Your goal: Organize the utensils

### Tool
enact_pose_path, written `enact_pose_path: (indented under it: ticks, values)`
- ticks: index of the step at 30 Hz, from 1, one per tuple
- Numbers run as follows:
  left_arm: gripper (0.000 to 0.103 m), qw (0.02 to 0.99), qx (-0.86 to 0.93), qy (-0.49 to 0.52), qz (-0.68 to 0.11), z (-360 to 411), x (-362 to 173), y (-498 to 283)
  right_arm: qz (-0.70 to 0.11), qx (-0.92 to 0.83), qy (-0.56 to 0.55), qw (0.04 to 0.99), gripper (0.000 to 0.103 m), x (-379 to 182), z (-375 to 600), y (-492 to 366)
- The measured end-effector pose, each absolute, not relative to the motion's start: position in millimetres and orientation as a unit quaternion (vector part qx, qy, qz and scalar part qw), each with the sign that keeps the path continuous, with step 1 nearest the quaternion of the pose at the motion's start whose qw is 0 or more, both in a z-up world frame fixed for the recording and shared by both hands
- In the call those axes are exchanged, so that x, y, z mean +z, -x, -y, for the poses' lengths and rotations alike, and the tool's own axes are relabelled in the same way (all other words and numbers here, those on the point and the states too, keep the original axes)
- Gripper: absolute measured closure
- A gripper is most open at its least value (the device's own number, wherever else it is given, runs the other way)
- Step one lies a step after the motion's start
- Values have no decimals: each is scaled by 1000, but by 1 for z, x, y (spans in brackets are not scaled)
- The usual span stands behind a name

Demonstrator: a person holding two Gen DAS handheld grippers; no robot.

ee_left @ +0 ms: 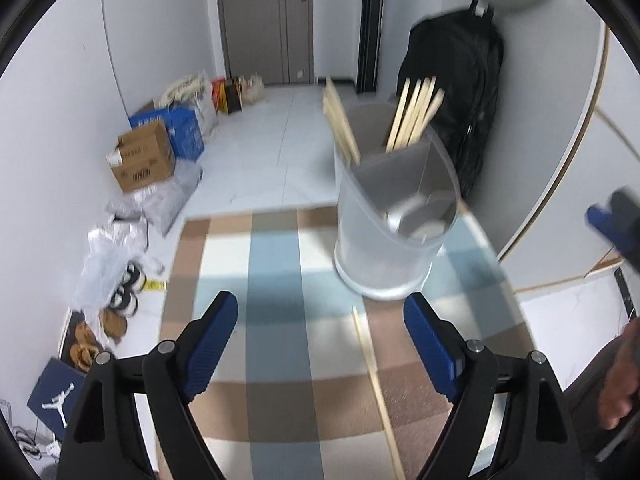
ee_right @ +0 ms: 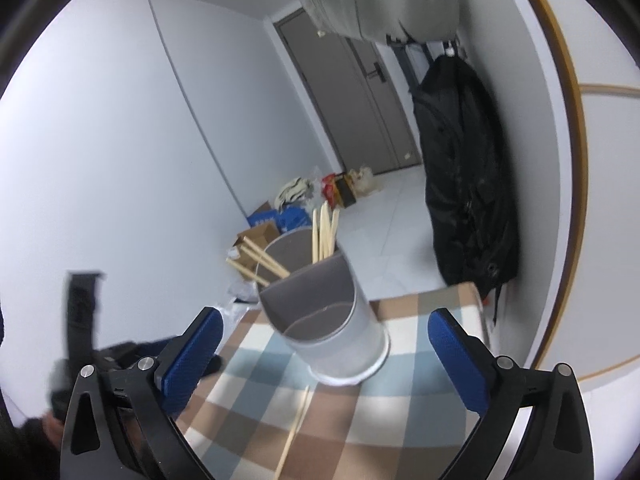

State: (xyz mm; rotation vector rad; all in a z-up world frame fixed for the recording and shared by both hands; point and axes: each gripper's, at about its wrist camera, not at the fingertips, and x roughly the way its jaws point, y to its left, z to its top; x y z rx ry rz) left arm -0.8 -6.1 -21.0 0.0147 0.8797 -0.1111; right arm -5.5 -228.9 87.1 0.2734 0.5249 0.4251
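Note:
A translucent round utensil holder [ee_left: 394, 240] with grey dividers stands on the checked tablecloth [ee_left: 276, 312]. Several wooden chopsticks [ee_left: 416, 118] stand in its far compartments; the near compartment looks empty. One chopstick [ee_left: 376, 384] lies on the cloth just in front of the holder. My left gripper [ee_left: 320, 344] is open and empty, above the cloth, with the loose chopstick between its fingers. In the right wrist view the holder [ee_right: 332, 320] and the loose chopstick [ee_right: 296, 428] show between the fingers of my right gripper [ee_right: 324, 356], which is open and empty.
The table's far edge [ee_left: 260, 214] drops to a tiled floor with cardboard boxes [ee_left: 142, 156], bags and shoes along the left wall. A black coat [ee_left: 460, 92] hangs on the right wall behind the holder. The other gripper shows at the right edge [ee_left: 616, 224].

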Motion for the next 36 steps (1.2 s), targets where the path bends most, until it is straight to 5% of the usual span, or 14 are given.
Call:
enact_pose_path:
  ticks: [10,15,20,24,26,32,36]
  values:
    - [21,840,-61,1,-539,21,-81,-28,-288,191,-140,928,0,79,235,3]
    - [32,818,-57,3,-572,30,-92,-36,-324,189,-151,914,0,71,236,-4]
    - [55,806,-51,-21,-589,44,-97,-29,-378,194,-140,895,0,53,228,-12]
    - [76,811,-52,-13,-582,46,-93,-24,-405,185,-128,886,13,42,224,-17]
    - [99,811,-57,-7,-582,47,-90,-23,-413,180,-131,883,16,39,225,-18]
    - [101,820,-60,22,-569,44,-81,-18,-416,174,-144,881,29,38,230,-19]
    - [101,850,-74,33,-521,44,-53,-2,-415,180,-134,882,48,40,225,-19]
